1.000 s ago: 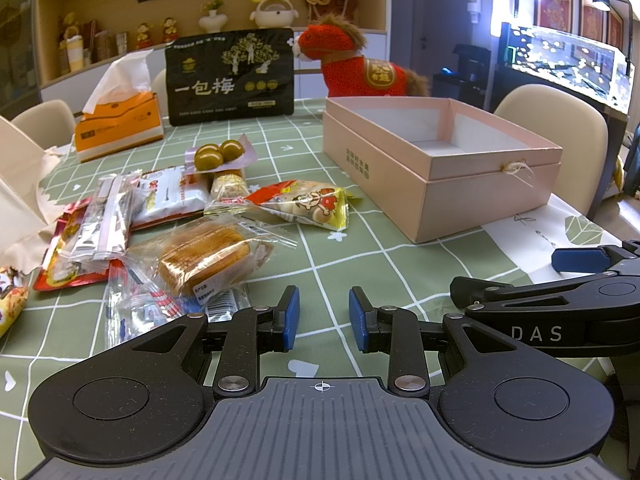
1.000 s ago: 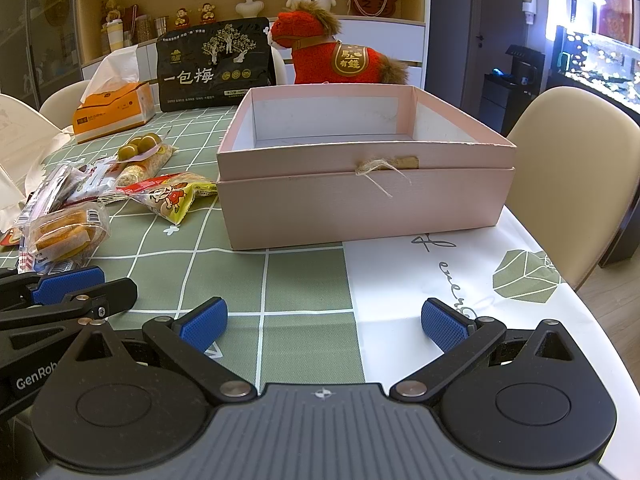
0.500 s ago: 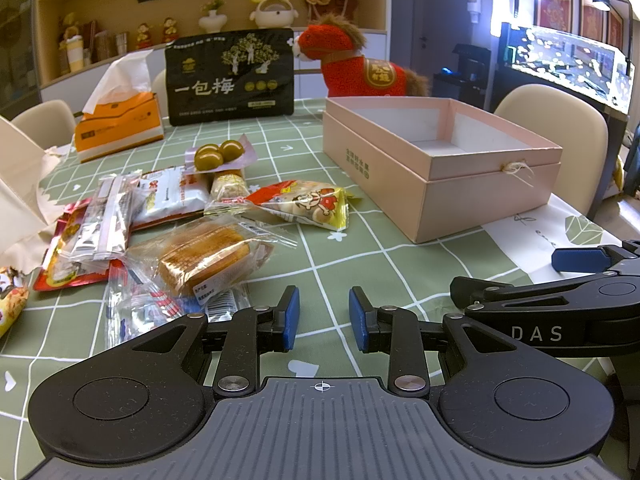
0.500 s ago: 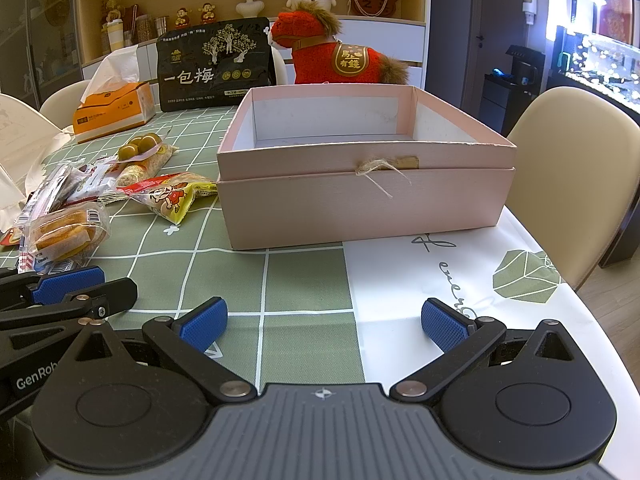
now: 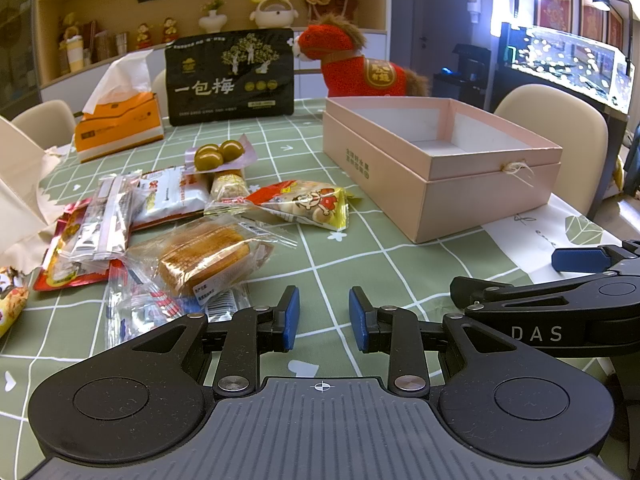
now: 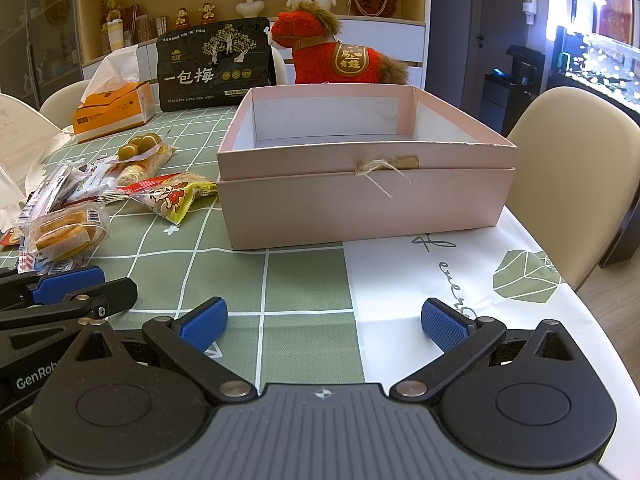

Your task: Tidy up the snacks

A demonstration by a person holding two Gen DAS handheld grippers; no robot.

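Several wrapped snacks lie in a loose pile on the green checked tablecloth: a clear-wrapped cake [image 5: 208, 258], a red and yellow cartoon packet [image 5: 308, 203], a white packet [image 5: 168, 196] and a pack of two green plums [image 5: 218, 154]. An open, empty pink box [image 5: 440, 184] stands to their right; it also shows in the right wrist view [image 6: 360, 200]. My left gripper [image 5: 323, 319] is narrowly open and empty, low over the cloth just right of the cake. My right gripper [image 6: 323, 320] is wide open and empty in front of the box.
An orange tissue box [image 5: 120, 128], a large black snack bag [image 5: 230, 76] and a red plush horse [image 5: 356, 66] stand at the back. Beige chairs [image 6: 576, 176] ring the table. A white paper bag [image 5: 16, 196] lies at the left edge.
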